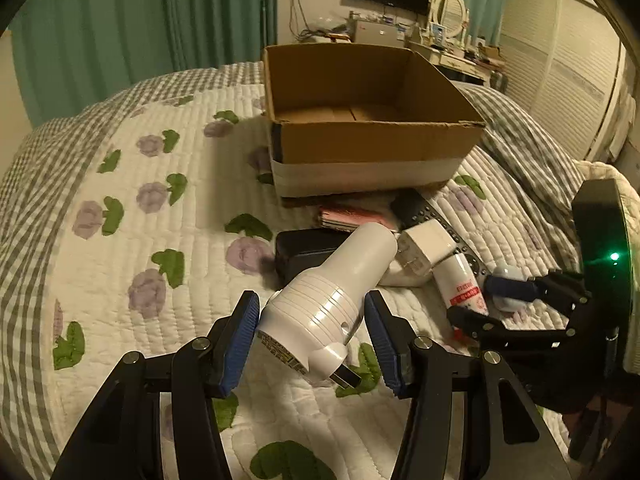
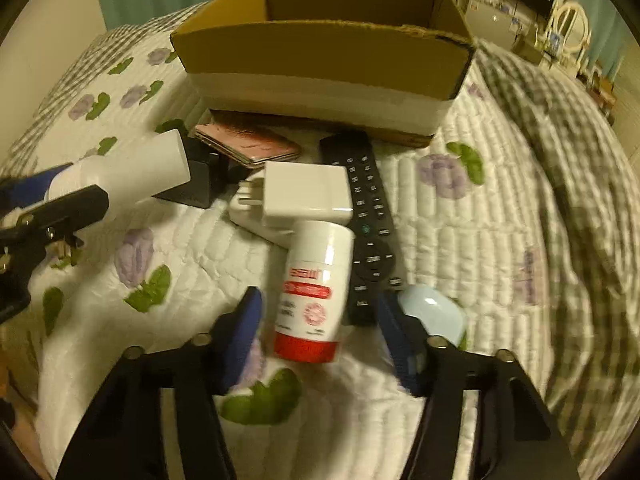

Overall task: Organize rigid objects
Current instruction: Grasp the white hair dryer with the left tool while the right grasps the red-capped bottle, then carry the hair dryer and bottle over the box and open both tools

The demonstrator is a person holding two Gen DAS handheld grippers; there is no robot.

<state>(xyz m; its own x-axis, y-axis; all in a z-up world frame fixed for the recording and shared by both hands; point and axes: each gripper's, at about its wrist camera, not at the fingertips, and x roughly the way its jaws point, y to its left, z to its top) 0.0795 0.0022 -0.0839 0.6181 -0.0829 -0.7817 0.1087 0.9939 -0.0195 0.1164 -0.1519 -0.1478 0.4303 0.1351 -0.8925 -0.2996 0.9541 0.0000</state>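
A white plug-in device lies on the quilt between the fingers of my open left gripper; the left pad touches it, the right pad stands a little off. It also shows at the left of the right wrist view. My right gripper is open around a white bottle with a red label, not touching it. An open, empty cardboard box stands behind the pile and also shows in the right wrist view.
The pile also holds a white charger cube, a black remote, a pink phone, a black box and a pale blue round object. All lie on a flowered quilt on a bed.
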